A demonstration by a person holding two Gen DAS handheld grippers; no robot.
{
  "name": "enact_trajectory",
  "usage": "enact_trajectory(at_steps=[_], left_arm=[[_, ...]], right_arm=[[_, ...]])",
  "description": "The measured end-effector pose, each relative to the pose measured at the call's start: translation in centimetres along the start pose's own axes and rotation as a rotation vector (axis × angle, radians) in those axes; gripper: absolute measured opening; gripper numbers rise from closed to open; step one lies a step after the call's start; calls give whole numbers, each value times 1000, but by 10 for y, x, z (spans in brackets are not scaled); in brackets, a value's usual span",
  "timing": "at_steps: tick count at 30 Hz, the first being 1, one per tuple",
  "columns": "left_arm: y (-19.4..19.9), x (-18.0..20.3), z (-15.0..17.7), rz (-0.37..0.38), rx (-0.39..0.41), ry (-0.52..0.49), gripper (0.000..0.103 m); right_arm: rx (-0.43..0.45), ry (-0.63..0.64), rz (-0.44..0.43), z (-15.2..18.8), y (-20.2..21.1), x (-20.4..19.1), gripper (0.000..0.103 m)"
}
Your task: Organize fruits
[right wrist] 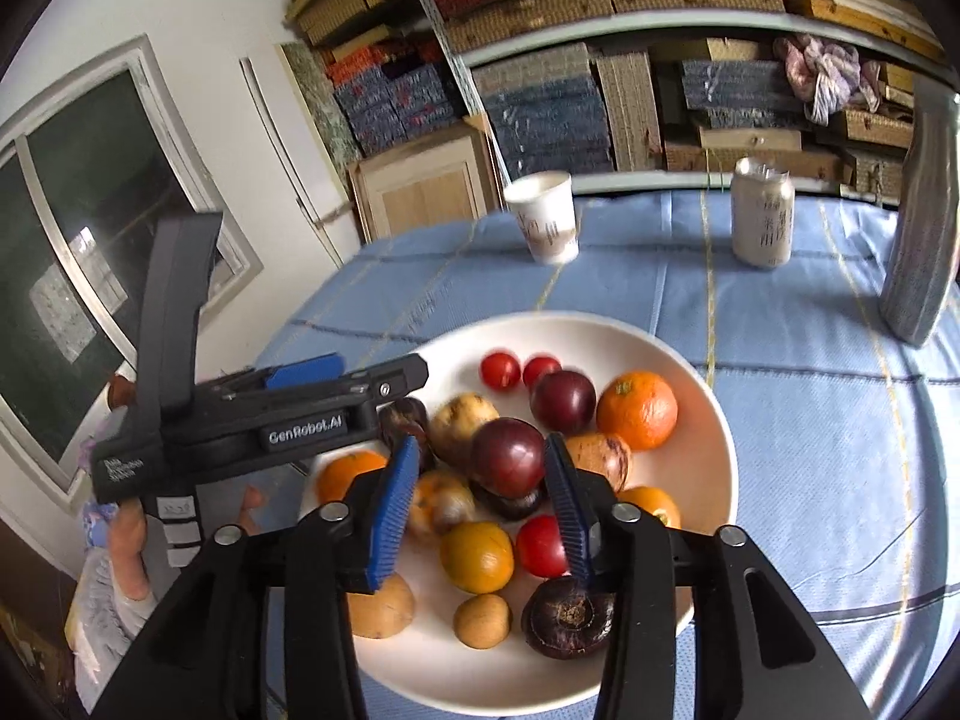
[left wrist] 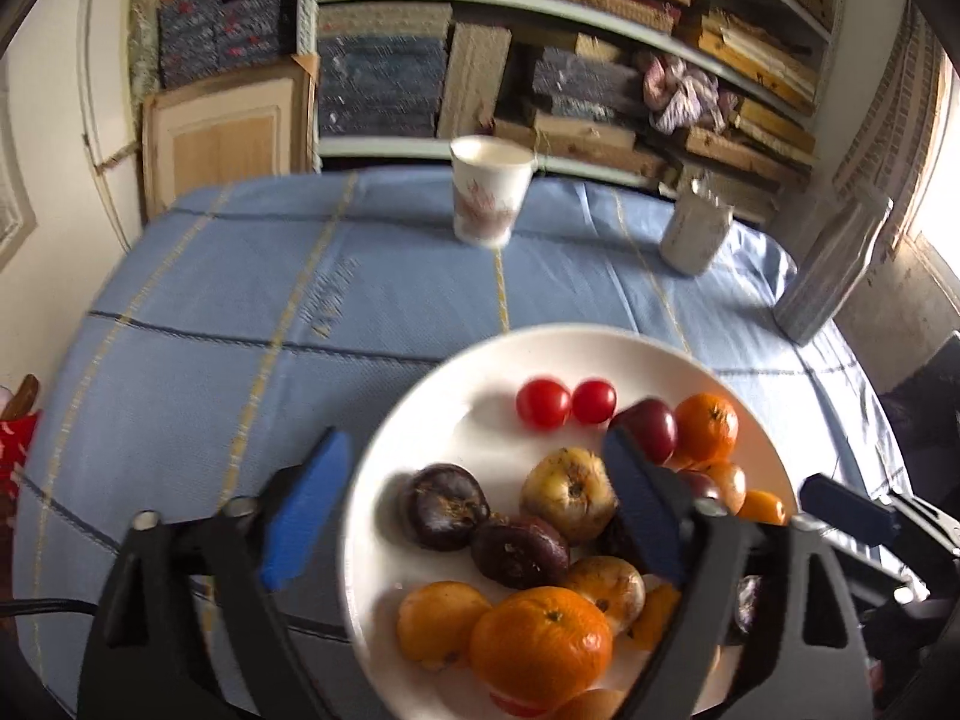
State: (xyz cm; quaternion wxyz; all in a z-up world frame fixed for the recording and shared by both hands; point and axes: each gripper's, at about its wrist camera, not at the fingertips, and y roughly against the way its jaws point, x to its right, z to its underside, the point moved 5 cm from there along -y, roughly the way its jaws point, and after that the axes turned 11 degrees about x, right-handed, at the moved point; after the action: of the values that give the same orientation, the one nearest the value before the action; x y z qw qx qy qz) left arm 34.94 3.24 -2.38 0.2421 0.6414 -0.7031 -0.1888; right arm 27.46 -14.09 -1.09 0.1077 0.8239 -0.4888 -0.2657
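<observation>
Both hand-held grippers, left (left wrist: 474, 480) wide, right (right wrist: 480, 480) part-open and empty, hang over the fruit plate (right wrist: 714, 420), cup (right wrist: 543, 216) and can (right wrist: 762, 216) beyond

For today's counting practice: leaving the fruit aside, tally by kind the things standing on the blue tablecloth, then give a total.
white plate: 1
paper cup: 1
drink can: 1
tall silvery object: 1
Total: 4
</observation>
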Motion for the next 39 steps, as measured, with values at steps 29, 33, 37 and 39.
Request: enact_trajectory(at_steps=[29,33,37,39], left_arm=[[202,30,145,-185,174,-92,99],[205,47,150,-181,188,-153,99],[206,55,151,-182,188,-174,99],[206,57,151,-171,184,-174,99]], right_arm=[[165,110,272,110,149,1,99],[193,144,277,119,158,-10,99],[196,141,281,123,159,-13,99],[193,145,284,124,157,-16,99]])
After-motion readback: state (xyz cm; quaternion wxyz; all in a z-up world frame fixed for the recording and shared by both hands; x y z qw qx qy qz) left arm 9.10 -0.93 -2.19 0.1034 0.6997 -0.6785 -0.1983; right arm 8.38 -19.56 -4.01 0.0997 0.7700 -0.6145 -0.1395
